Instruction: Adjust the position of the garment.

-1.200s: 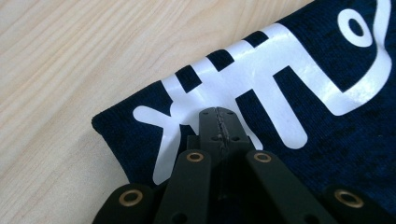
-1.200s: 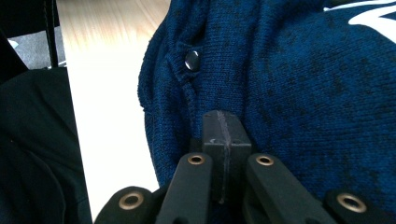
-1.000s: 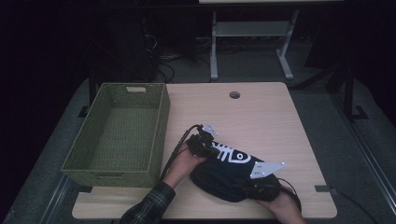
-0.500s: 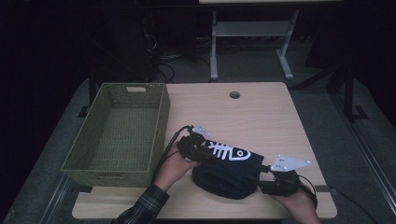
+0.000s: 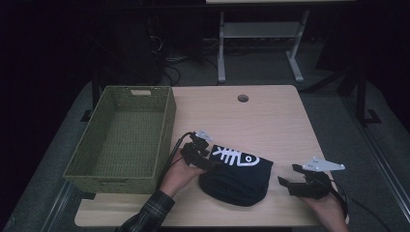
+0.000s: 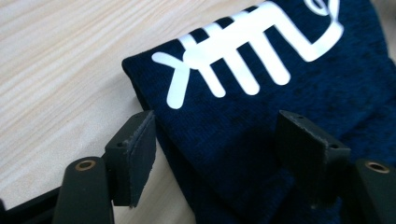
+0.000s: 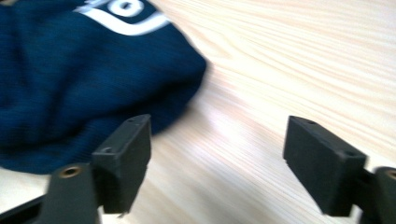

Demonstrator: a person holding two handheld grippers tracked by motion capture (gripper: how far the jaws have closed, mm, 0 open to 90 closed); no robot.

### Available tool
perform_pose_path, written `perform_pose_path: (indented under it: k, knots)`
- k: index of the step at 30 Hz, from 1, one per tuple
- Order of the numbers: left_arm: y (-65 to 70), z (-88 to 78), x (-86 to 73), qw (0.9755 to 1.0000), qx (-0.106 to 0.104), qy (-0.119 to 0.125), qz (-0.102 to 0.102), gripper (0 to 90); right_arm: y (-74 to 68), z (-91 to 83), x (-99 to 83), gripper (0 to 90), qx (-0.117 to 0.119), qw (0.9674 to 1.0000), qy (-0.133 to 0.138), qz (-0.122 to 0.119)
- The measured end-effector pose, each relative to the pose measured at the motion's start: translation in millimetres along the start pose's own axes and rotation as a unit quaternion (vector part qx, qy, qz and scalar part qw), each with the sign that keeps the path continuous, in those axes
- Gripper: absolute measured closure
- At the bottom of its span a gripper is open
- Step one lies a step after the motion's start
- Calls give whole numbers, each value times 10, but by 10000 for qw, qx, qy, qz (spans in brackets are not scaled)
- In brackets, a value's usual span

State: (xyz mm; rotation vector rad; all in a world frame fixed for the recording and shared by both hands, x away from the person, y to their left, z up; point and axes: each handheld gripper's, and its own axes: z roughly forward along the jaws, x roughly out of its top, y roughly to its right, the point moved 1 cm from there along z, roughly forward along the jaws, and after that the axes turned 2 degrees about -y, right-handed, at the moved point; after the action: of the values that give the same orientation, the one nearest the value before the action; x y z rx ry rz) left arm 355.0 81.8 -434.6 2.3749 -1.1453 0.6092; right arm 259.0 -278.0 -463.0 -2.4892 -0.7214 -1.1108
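A folded navy garment [image 5: 237, 176] with a white fishbone print lies on the wooden table [image 5: 261, 121]. My left gripper [image 5: 209, 159] sits at its left edge. In the left gripper view the jaws have just been opening; the garment [image 6: 261, 107] lies between the pads [image 6: 135, 149], which do not press on it, so the left gripper [image 6: 219, 149] is open. My right gripper [image 5: 286, 185] hovers to the right of the garment, apart from it. Its jaws have just been opening too, and the right gripper [image 7: 217, 163] stands open over bare wood beside the garment [image 7: 79, 79].
An empty green woven basket [image 5: 167, 128] stands at the table's left, close to my left hand. A round cable hole [image 5: 242, 98] sits near the far edge. Bare wood stretches behind and to the right of the garment.
Both grippers have opened and let go of the garment, which now lies folded. My right gripper has pulled away to the right; the left has barely moved.
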Motion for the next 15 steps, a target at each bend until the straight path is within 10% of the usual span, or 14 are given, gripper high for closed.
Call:
perform_pose_path:
  k: [15]
  knots:
    - [-73,227,-117,9991,-131,-394,-112,210,149,214,-86,110,-411,9983,-415,33]
